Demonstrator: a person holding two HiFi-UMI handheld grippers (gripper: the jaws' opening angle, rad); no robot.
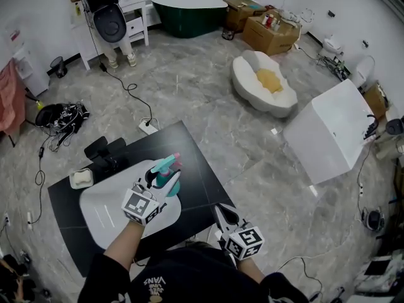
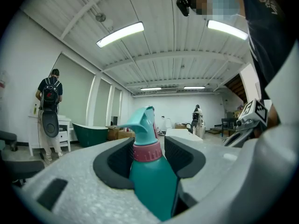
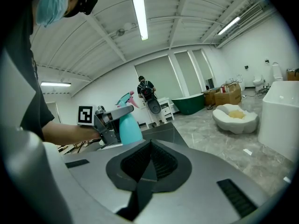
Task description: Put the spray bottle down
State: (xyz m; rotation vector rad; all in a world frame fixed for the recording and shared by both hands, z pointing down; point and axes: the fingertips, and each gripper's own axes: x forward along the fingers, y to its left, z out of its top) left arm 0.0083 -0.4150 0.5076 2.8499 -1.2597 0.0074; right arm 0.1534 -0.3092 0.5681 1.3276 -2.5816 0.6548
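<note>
A teal spray bottle [image 1: 169,169] with a pink collar and trigger stands upright between the jaws of my left gripper [image 1: 165,177], which is shut on its body. It hangs over a black table [image 1: 192,147], above a white oval basin [image 1: 101,213]. In the left gripper view the spray bottle [image 2: 152,176] fills the gap of the left gripper [image 2: 148,155]. My right gripper [image 1: 222,214] is low at the table's near right edge, shut with nothing in it. The right gripper view shows the right gripper [image 3: 149,160] with its pads together and the spray bottle [image 3: 127,125] beyond, to the left.
A white soap dish [image 1: 81,178] and a black object [image 1: 104,153] sit at the table's left. On the floor beyond are a white shell-shaped basin [image 1: 262,84], a white box [image 1: 331,131], a green bathtub [image 1: 189,6], cardboard boxes [image 1: 271,33] and cables. A person [image 1: 110,17] stands at the back.
</note>
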